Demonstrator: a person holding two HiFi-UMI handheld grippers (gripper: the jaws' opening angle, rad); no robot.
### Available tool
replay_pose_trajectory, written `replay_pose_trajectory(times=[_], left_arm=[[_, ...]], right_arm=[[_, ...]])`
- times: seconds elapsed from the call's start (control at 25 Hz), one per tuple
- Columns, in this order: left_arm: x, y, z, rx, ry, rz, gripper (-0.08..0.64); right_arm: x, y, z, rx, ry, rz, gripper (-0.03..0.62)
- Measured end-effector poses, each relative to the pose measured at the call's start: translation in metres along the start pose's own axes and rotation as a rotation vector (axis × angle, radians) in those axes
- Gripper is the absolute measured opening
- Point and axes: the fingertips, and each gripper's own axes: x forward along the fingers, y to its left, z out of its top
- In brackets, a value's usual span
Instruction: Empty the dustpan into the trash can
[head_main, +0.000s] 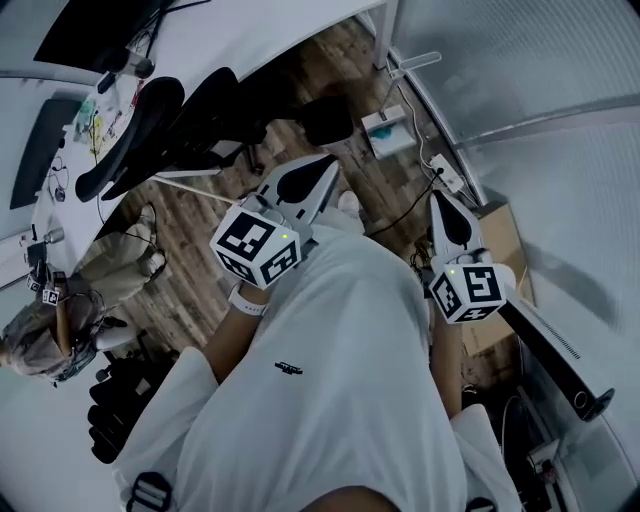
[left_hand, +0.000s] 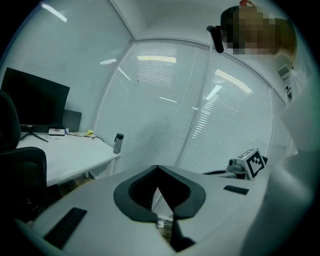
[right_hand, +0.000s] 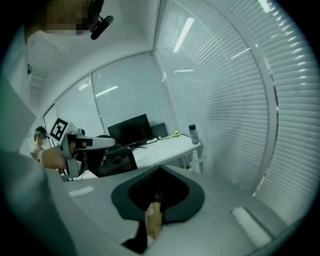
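Observation:
I make out no dustpan and no trash can in any view. My left gripper (head_main: 322, 170) is held out in front of the white-shirted body, above the wooden floor, jaws shut with nothing between them. My right gripper (head_main: 438, 202) is out to the right, also shut and empty. The left gripper view shows the left gripper (left_hand: 158, 168) aimed at a glass wall with blinds, and the right gripper's marker cube (left_hand: 254, 162) beside it. From the right gripper view, the right gripper (right_hand: 160, 171) faces the desk, with the left gripper's cube (right_hand: 59, 130) at the left.
A white desk (head_main: 210, 35) with a monitor (left_hand: 35, 102) and a bottle (left_hand: 118, 143) stands ahead-left, with black office chairs (head_main: 150, 135) by it. A cardboard box (head_main: 505, 250) and a power strip (head_main: 445, 176) lie at the right wall. A person (head_main: 45, 335) sits at the left.

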Motion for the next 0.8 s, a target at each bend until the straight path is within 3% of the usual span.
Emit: replay_pose_trajectory(times=[0.32, 0.8], left_arm=[[0.042, 0.065, 0.020, -0.037, -0.008, -0.042, 0.008], [0.059, 0.083, 0.013, -0.091, -0.008, -0.024, 0.008]], right_arm=[[0.072, -0.014, 0.030, -0.013, 0.015, -0.072, 0.012], [0.111, -0.012, 0.046, -0.057, 0.058, -0.014, 0.012]])
